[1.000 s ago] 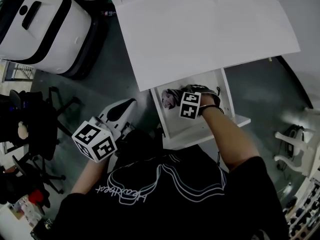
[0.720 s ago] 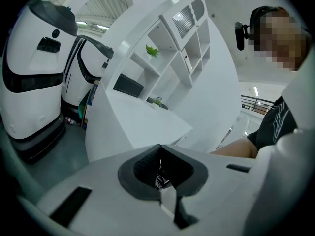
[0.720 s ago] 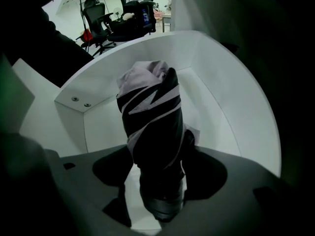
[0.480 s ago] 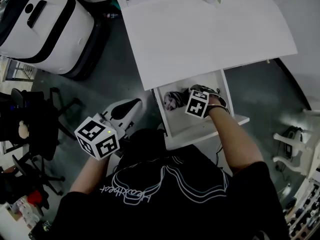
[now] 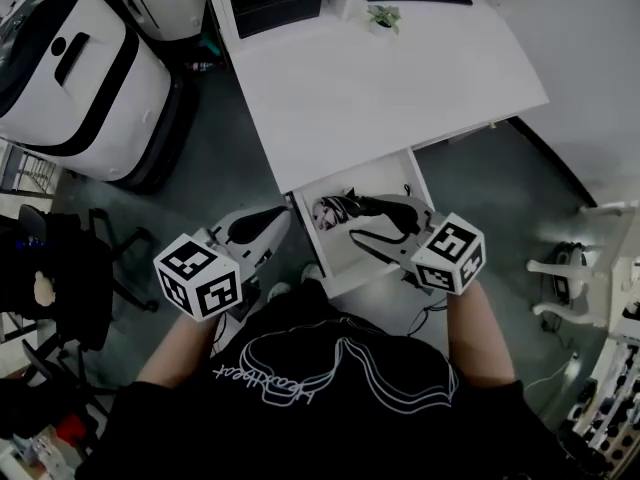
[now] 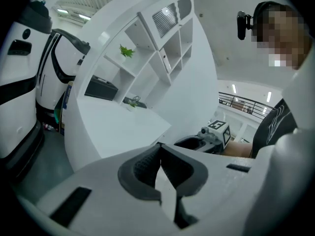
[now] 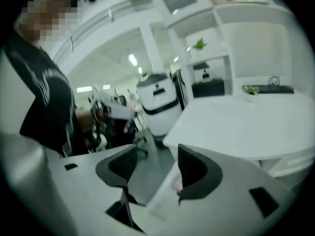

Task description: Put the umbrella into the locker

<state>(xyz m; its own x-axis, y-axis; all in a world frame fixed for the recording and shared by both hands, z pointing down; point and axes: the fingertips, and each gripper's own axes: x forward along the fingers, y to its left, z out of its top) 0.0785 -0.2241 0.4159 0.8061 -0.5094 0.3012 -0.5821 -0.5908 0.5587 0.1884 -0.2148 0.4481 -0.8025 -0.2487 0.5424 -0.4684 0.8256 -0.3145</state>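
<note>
— White locker (image 5: pixel 333 256) stands open under the tabletop (image 5: pixel 380 98), with the umbrella (image 5: pixel 335 211) lying inside it. What could spoil this?

— Your right gripper (image 7: pixel 157 168) is empty, its jaws closing on nothing. Your left gripper (image 6: pixel 158 163) is clenched and empty. If you shove the locker shut carelessly, 1 loose end could jam.

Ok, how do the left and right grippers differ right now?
Jaws: the left gripper is shut, pads meeting; the right gripper has its jaws apart, closing, with nothing between them. Place: in the head view the left gripper hangs over the floor, left of the locker drawer; the right gripper is over that open drawer, where the umbrella lies. Shared: both are empty.
</note>
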